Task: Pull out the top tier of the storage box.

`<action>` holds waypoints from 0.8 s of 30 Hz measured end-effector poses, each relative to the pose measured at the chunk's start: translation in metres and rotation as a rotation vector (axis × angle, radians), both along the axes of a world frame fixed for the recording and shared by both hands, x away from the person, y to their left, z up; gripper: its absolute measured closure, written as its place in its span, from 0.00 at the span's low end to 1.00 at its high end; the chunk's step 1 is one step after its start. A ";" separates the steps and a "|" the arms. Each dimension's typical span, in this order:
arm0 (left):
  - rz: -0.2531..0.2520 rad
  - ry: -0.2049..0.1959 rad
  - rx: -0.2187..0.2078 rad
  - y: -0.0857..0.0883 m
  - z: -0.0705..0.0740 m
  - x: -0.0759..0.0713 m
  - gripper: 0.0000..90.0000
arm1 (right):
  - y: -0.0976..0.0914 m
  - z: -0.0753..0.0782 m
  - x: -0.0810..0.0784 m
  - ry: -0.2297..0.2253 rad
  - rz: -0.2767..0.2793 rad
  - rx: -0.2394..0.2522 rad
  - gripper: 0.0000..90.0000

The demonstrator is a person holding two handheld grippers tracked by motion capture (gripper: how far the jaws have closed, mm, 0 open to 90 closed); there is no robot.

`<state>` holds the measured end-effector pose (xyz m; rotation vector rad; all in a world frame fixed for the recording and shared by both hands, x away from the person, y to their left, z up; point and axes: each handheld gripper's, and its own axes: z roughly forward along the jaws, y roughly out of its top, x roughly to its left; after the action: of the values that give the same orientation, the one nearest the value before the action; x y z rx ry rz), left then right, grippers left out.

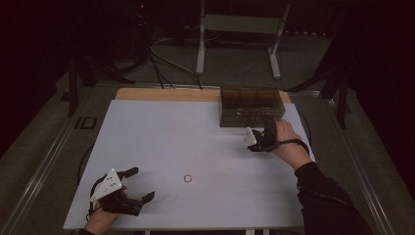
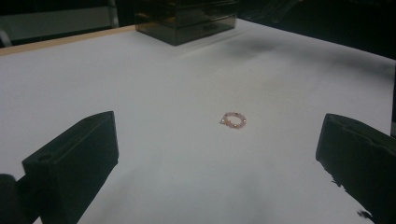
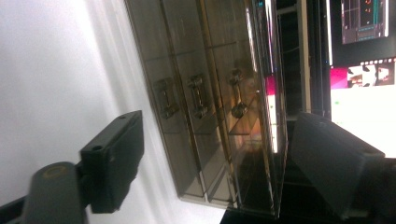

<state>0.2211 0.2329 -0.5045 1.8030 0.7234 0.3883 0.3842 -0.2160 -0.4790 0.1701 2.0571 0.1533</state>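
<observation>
A small pink beaded ring (image 1: 188, 178) lies on the white table top (image 1: 161, 137). In the left gripper view the ring (image 2: 233, 120) sits a short way ahead, between the lines of the two jaws. My left gripper (image 1: 143, 183) rests near the front left corner, open and empty (image 2: 219, 140). At the far right stands a smoky see-through drawer box (image 1: 251, 106). My right gripper (image 1: 266, 128) is held on its side just in front of it. In its rolled view its jaws (image 3: 219, 154) stand open. The box's drawers (image 3: 210, 107) with their small handles (image 3: 198, 95) lie just beyond, untouched.
A strip of bare wood (image 1: 161, 94) runs along the table's far edge. Beyond it a white desk frame (image 1: 200, 44) stands on the floor with cables (image 1: 161, 63). A lit screen (image 3: 364, 74) shows past the box in the right gripper view.
</observation>
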 end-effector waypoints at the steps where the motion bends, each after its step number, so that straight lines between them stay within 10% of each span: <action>1: 0.000 -0.002 -0.004 0.000 0.000 0.000 0.00 | 0.000 0.000 0.001 0.000 0.000 0.004 0.21; 11: 0.000 0.001 0.003 0.000 0.000 0.000 0.00 | 0.002 -0.010 0.010 -0.016 -0.004 -0.087 0.24; 24: -0.003 0.000 0.000 -0.001 0.000 0.000 0.00 | 0.003 -0.015 0.022 -0.148 -0.038 -0.134 0.49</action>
<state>0.2213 0.2324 -0.5048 1.8042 0.7208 0.3868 0.4063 -0.2126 -0.4940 0.1110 1.9077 0.0044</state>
